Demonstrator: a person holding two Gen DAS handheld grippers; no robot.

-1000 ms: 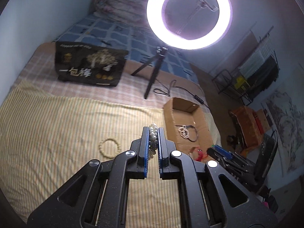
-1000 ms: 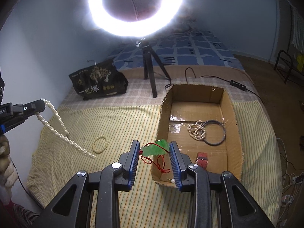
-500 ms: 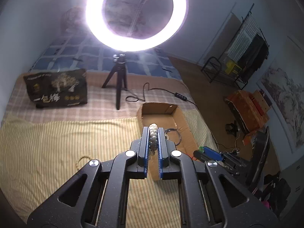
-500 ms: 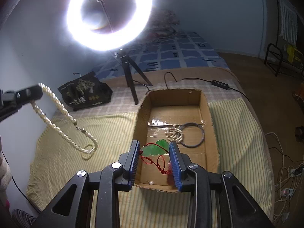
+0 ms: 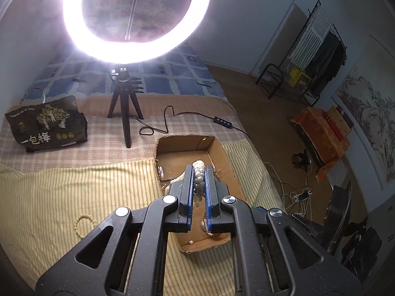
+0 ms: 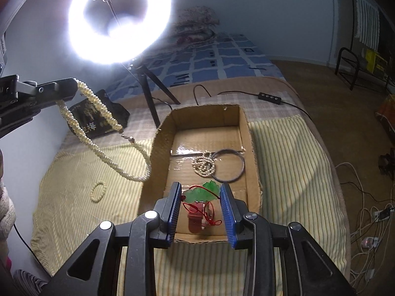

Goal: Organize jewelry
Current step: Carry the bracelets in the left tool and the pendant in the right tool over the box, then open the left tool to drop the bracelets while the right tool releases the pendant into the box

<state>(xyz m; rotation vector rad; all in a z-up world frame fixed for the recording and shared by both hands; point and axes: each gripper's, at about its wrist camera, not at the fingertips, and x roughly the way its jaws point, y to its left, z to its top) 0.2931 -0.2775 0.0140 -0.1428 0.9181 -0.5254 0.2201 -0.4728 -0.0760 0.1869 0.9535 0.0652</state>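
Observation:
My left gripper [image 5: 199, 172] is shut on a twisted pearl necklace [image 5: 199, 178]. It also shows in the right wrist view [image 6: 71, 87], with the necklace [image 6: 103, 155] hanging in a long loop just left of the cardboard box [image 6: 251, 148]. My right gripper [image 6: 200, 192] is shut on a green jade pendant [image 6: 201, 193] with a red cord, held above the box's near end. A small pearl string [image 6: 203, 167], a dark bangle [image 6: 229, 164] and a red item [image 6: 196, 218] lie in the box. A beaded bracelet [image 6: 98, 191] lies on the striped cloth.
A ring light [image 5: 135, 17] on a black tripod [image 5: 124, 113] stands behind the box [image 5: 227, 162], its cable [image 5: 197, 120] running right. A dark bag [image 5: 47, 127] lies at back left. The bed edge drops to the floor and clutter on the right.
My left gripper has carried the pearl necklace rightward, close to the box. My right gripper has moved forward over the box's near end with the pendant still held.

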